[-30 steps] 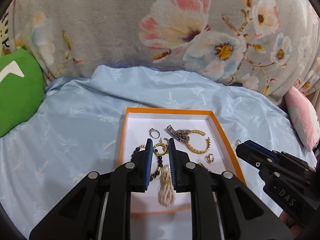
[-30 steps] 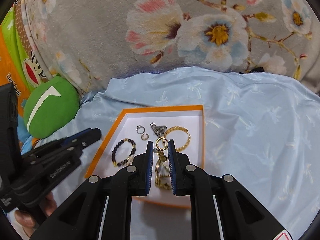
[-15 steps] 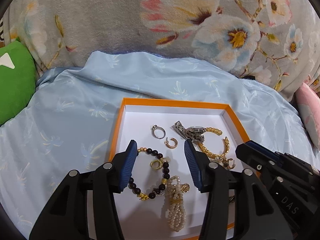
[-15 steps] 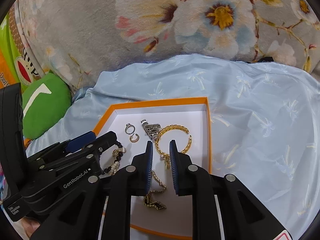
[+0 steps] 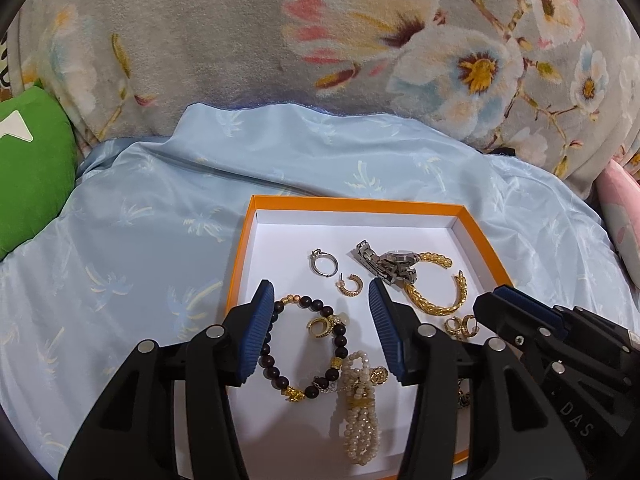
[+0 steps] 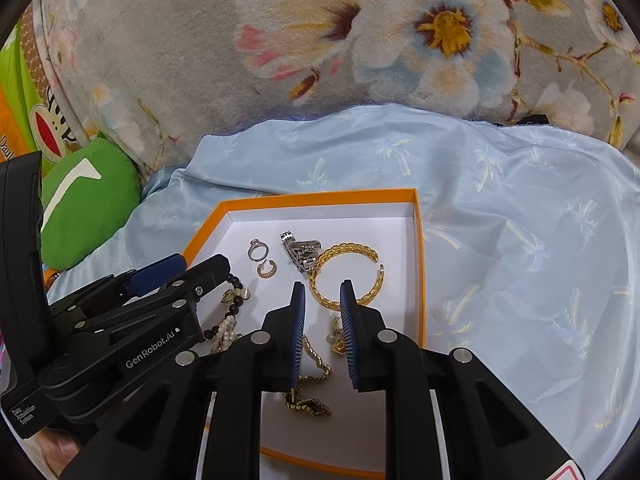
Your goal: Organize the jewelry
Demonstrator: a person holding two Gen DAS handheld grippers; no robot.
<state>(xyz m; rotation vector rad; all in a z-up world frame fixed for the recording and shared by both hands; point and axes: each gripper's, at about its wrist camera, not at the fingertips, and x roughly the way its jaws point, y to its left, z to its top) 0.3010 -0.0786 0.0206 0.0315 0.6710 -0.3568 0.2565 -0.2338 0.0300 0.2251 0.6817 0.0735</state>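
A blue sheet (image 5: 168, 264) is lying below a floral blanket (image 5: 240, 32), carrying an orange tray (image 5: 360, 205) that is holding all the jewelry. The left gripper (image 5: 322, 294), its jaws having just been opening, is hovering wide and empty over the bead bracelet (image 5: 276, 368) and pearls (image 5: 360, 424). The right gripper (image 6: 322, 294) is standing slightly parted, gripping nothing, with the chain (image 6: 312, 396) lying below and the gold bangle (image 6: 348, 276) just ahead.

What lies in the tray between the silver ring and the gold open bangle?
In the left wrist view, between the silver ring and the gold bangle lie a small gold hoop earring and a silver watch, which touches the bangle.
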